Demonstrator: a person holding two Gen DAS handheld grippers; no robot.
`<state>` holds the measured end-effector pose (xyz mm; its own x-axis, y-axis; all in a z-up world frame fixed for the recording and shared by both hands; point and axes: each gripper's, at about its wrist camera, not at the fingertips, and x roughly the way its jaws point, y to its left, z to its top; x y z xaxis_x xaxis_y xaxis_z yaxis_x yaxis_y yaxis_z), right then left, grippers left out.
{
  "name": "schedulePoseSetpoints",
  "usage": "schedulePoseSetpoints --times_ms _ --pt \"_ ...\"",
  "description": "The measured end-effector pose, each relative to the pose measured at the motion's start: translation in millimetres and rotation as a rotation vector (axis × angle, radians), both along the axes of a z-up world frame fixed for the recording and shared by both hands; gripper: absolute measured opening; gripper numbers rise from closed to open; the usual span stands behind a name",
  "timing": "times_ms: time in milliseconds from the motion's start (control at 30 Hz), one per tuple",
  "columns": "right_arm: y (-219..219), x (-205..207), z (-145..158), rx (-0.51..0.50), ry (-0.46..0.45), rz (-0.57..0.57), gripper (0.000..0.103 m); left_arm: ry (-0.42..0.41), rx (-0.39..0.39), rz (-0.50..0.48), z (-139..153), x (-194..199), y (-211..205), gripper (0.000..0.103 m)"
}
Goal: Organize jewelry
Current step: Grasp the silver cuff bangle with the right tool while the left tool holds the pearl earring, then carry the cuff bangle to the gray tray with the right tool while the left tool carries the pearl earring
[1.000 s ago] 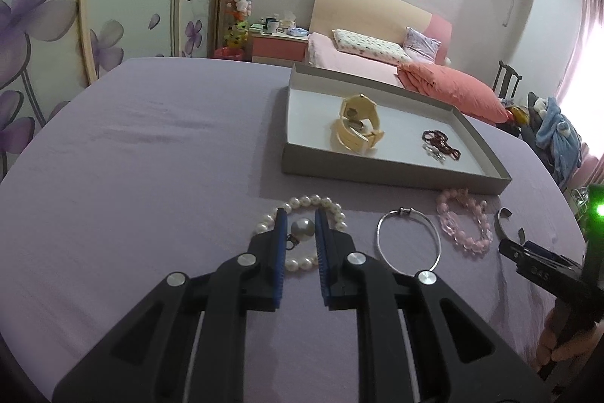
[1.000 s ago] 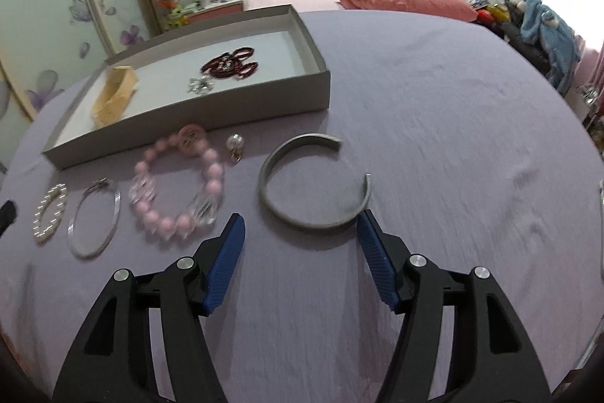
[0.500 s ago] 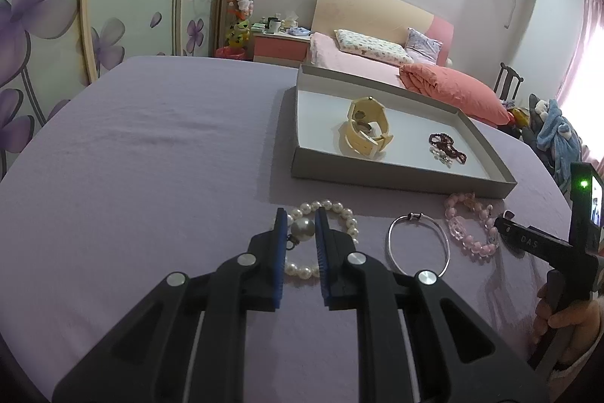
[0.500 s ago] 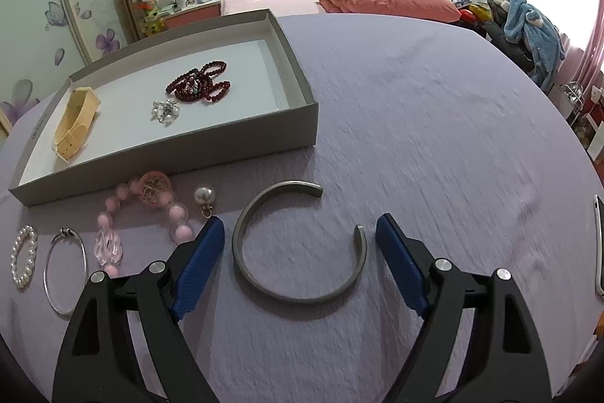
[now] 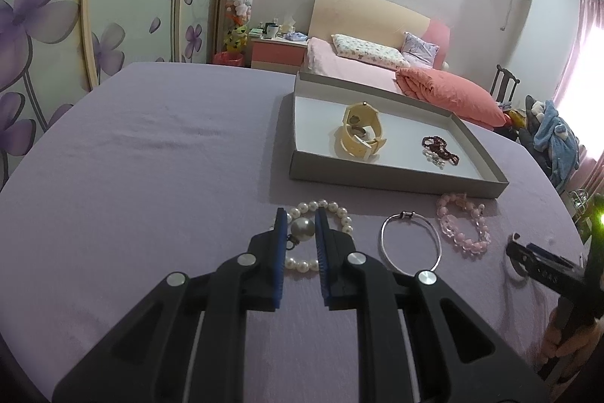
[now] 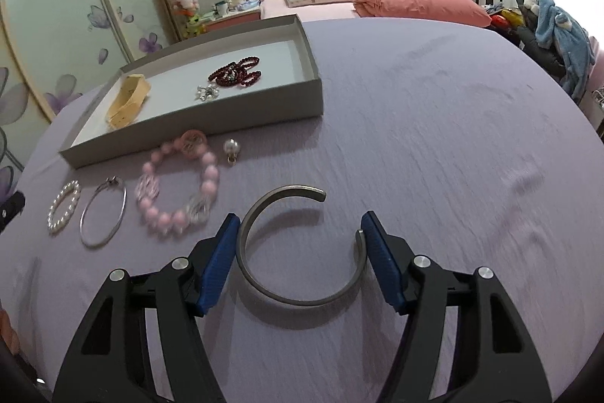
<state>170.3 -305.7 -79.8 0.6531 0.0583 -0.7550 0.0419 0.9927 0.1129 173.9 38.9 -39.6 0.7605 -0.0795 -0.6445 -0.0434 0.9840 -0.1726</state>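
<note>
My left gripper (image 5: 299, 227) is shut on a large pearl earring (image 5: 302, 229), held above a white pearl bracelet (image 5: 324, 237) on the purple table. My right gripper (image 6: 300, 227) is open, its jaws on either side of a grey open cuff bangle (image 6: 302, 244) lying on the table. A grey tray (image 5: 392, 176) holds a cream watch (image 5: 360, 135), a dark red bead bracelet (image 5: 439, 148) and a small crystal piece (image 6: 207, 92). A thin silver bangle (image 5: 410, 244) and a pink bead bracelet (image 5: 462, 227) lie in front of the tray. A second pearl earring (image 6: 231, 149) lies by the pink bracelet (image 6: 177, 187).
The round table has a purple cloth (image 5: 151, 157). The tray (image 6: 241, 112) stands at the far side of the jewelry row. A bed (image 5: 396, 78) and a wardrobe with flower doors (image 5: 56, 25) stand behind. The right gripper's body shows at the right edge of the left wrist view (image 5: 547, 267).
My right gripper has moved forward so the grey cuff now lies between its open jaws. My left gripper still holds the pearl earring and has shifted slightly.
</note>
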Motion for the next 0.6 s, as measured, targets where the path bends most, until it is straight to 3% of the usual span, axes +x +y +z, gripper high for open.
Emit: schedulePoseSetpoints --times_ms 600 --pt "17.4 -33.8 14.6 0.028 -0.064 0.074 0.066 0.008 -0.021 -0.037 -3.9 -28.5 -15.1 0.016"
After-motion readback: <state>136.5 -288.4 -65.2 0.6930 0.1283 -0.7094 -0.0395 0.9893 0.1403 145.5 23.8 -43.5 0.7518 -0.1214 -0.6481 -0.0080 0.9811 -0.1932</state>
